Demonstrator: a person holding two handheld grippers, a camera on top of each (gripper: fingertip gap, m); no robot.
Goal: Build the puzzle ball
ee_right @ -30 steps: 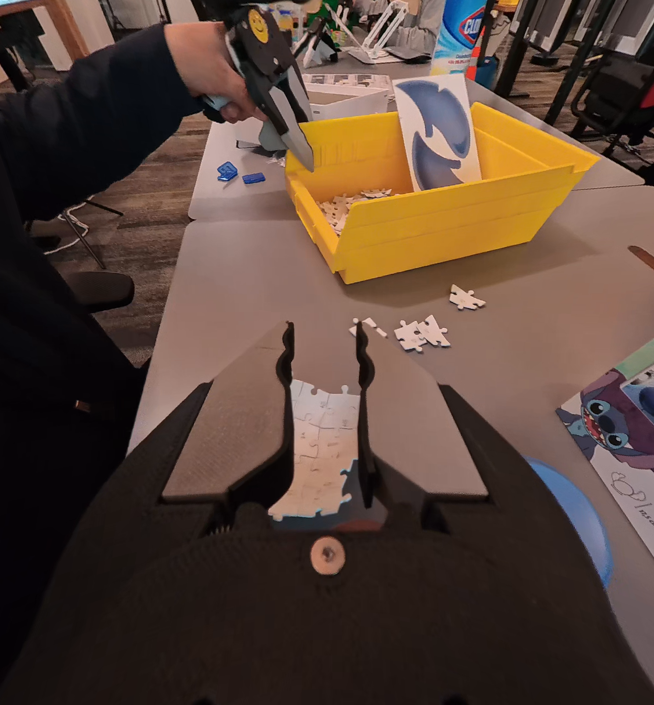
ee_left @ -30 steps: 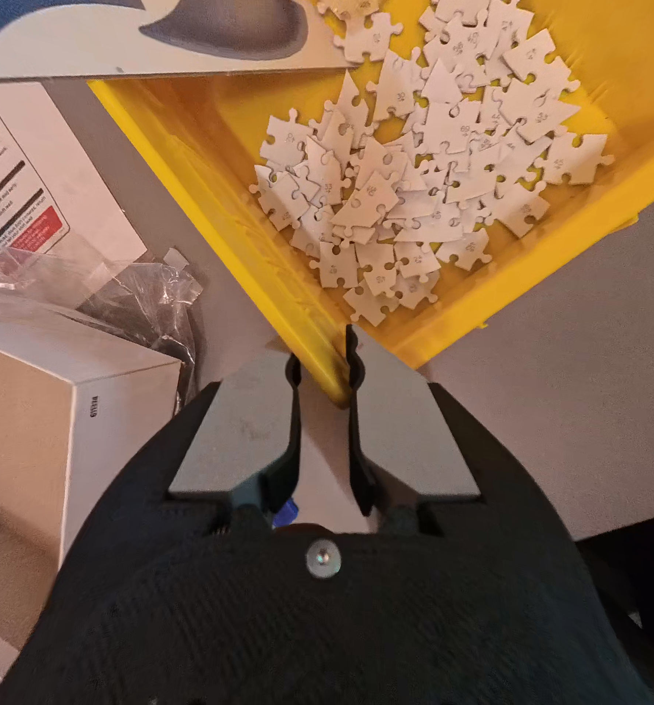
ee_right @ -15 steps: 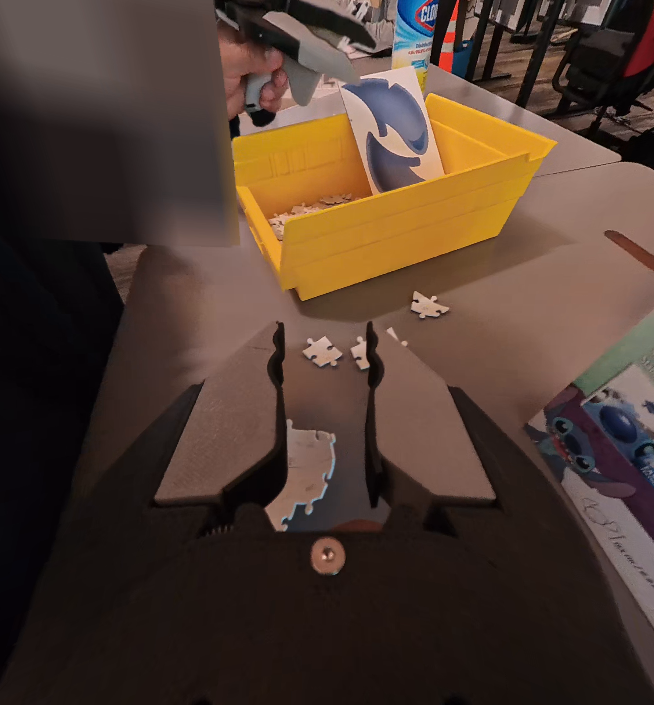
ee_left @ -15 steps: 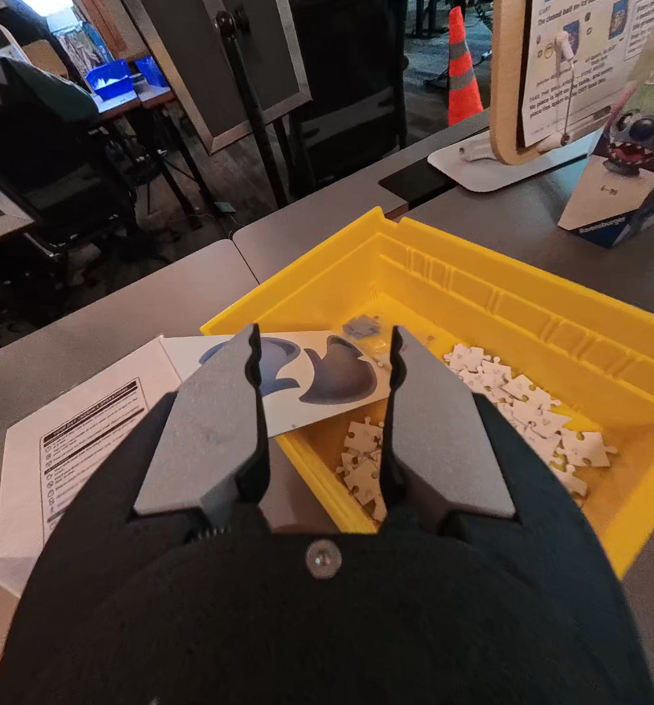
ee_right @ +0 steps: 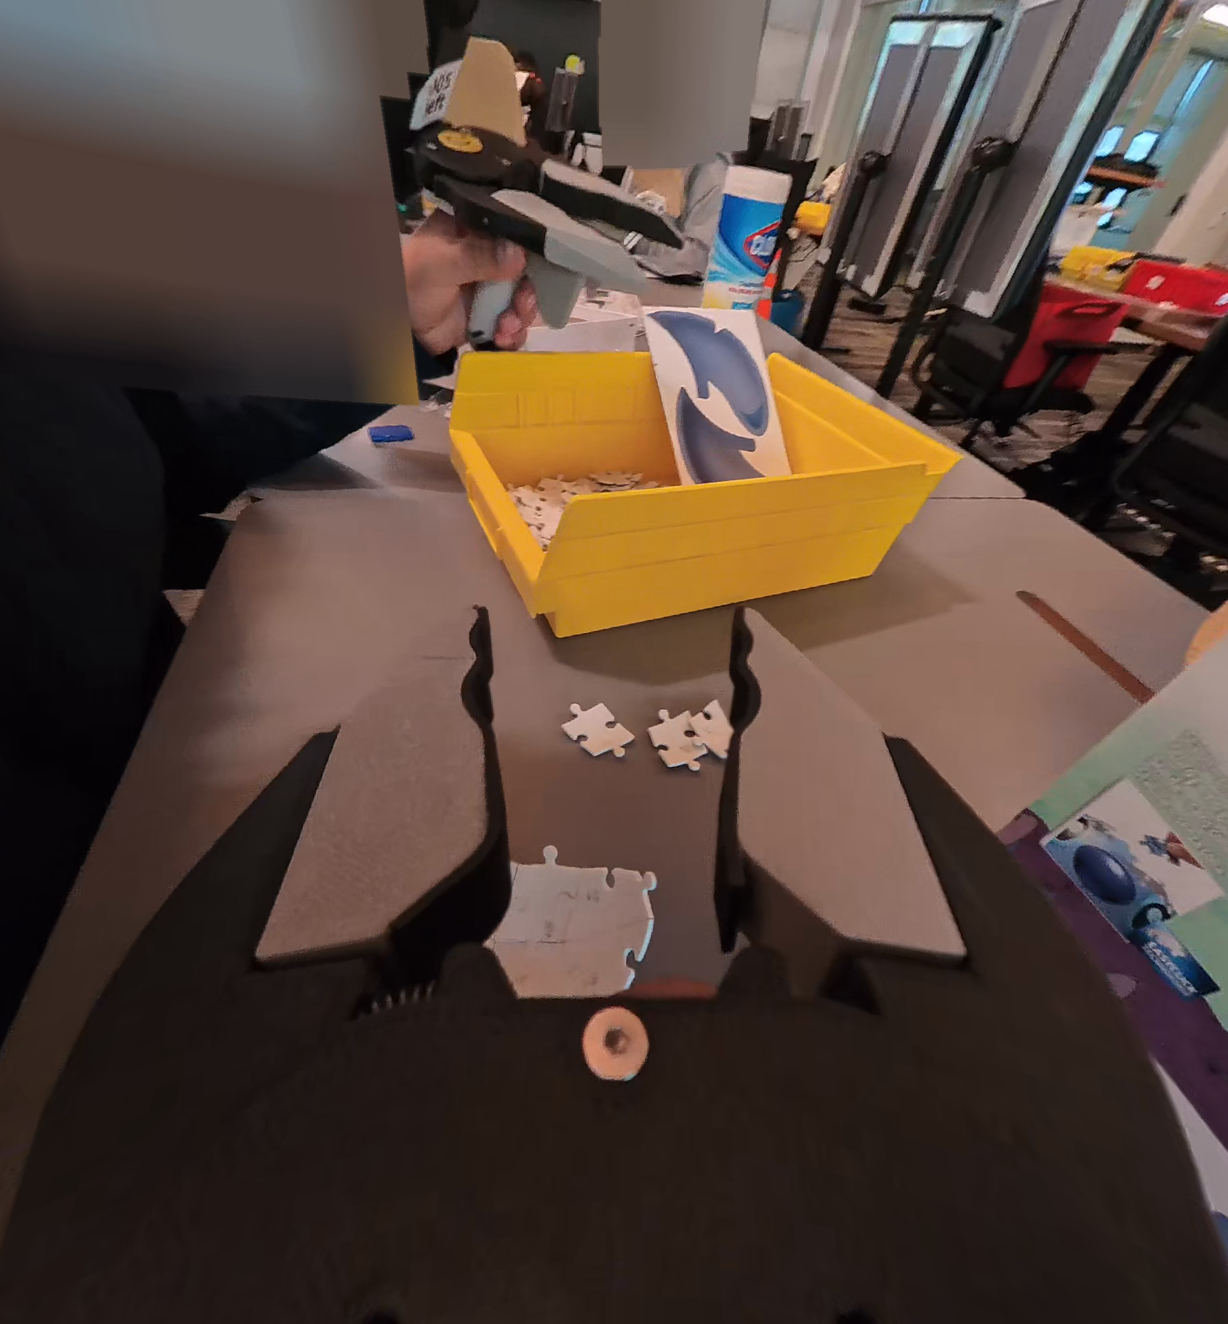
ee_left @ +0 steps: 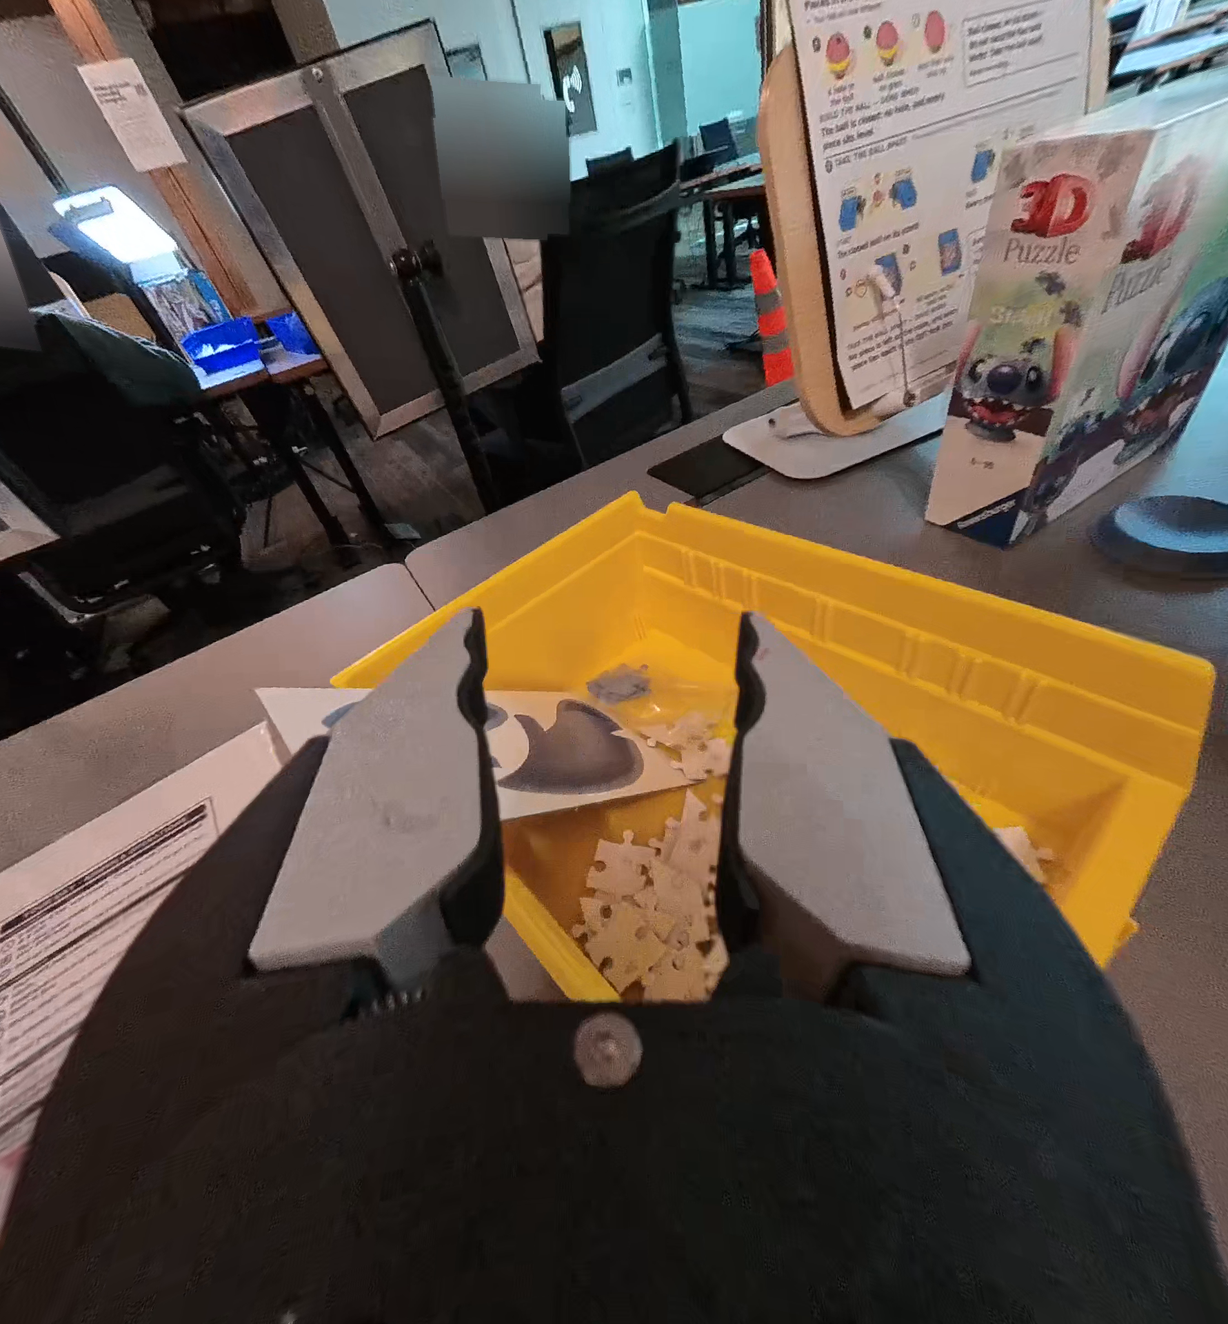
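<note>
Left gripper point(ee_left: 607, 659): held above the 7 o'clock corner of the yellow bin point(ee_left: 955, 666), fingers point(ee_left: 396, 788) spread wide with nothing between them; likely poised to dip in for another piece
Right gripper point(ee_right: 607, 645): low over the desk point(ee_right: 353, 573), fingers point(ee_right: 833, 809) wide apart and empty, straddling the joined patch without touching it; seemingly parked there to steady or lift it once a new piece arrives
Joined patch point(ee_right: 575, 924): several white pieces locked together, blank side up, flat on the desk near the gripper's base, toward 6 o'clock in the right wrist view; long axis hard to judge as the near part is hidden by the gripper, knobs pointing to 12 and 3 o'clock
Loose pieces point(ee_right: 643, 729): three or so on the desk between patch and bin, apparently set out as next candidates
Bin stock point(ee_left: 646, 910): heap of blank-side pieces, kept together for picking
Printed card point(ee_right: 715, 394): leaning against the bin's far wall, long axis near upright, tilted slightly toward 11 o'clock
Puzzle box point(ee_left: 1069, 337): standing upright beyond the bin at 2 o'clock, probably kept in sight as reference
Progress: early, judging by the small patch
</note>
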